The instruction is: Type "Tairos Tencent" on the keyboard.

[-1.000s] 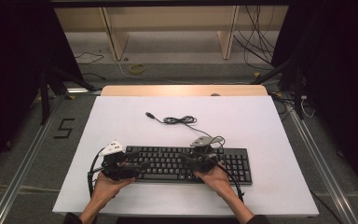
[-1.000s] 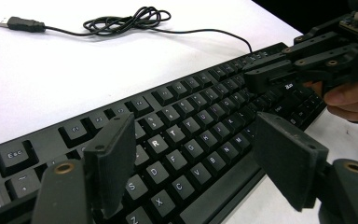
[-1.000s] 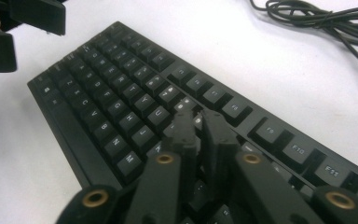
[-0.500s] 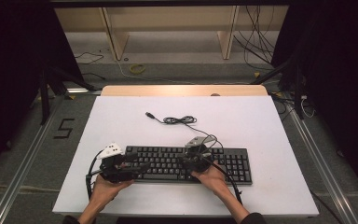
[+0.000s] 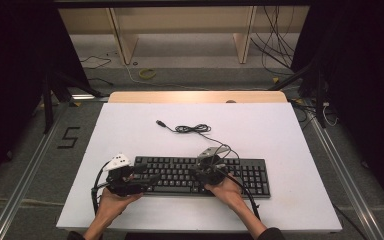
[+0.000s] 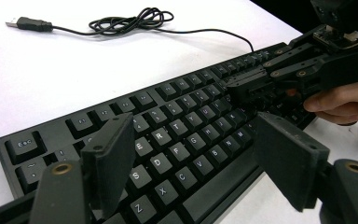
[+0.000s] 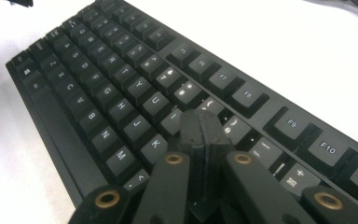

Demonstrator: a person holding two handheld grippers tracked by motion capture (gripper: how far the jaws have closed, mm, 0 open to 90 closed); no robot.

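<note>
Our right gripper (image 7: 200, 128) has its jaws pressed flat together, nothing between them, and its tip comes down on the keyboard (image 7: 121, 84) around the letter keys to the right of the middle. An earlier picture is at hand, and within the last second these jaws were closing the last bit. In the left gripper view the same gripper (image 6: 249, 91) lies low over the keys, with the fingers of our right hand (image 6: 342, 100) behind it.

Our left gripper (image 6: 193, 149) stands wide, one jaw over the left letter keys and the other beyond the keyboard's near edge, by the space bar; the jaws grip nothing, and we cannot tell whether they touch the keys.

From above, the left gripper (image 5: 147, 176) sits at the keyboard's left end and the right gripper (image 5: 200, 172) near its middle, each in one of our hands.

The keyboard (image 5: 250, 172) is black and lies flat on the white desk (image 5: 290, 135), close to our edge. Its cable (image 5: 192, 129) runs from its back edge, bunches in a small coil farther up the desk, and ends in a plug (image 5: 161, 123) lying loose on the desk.
</note>
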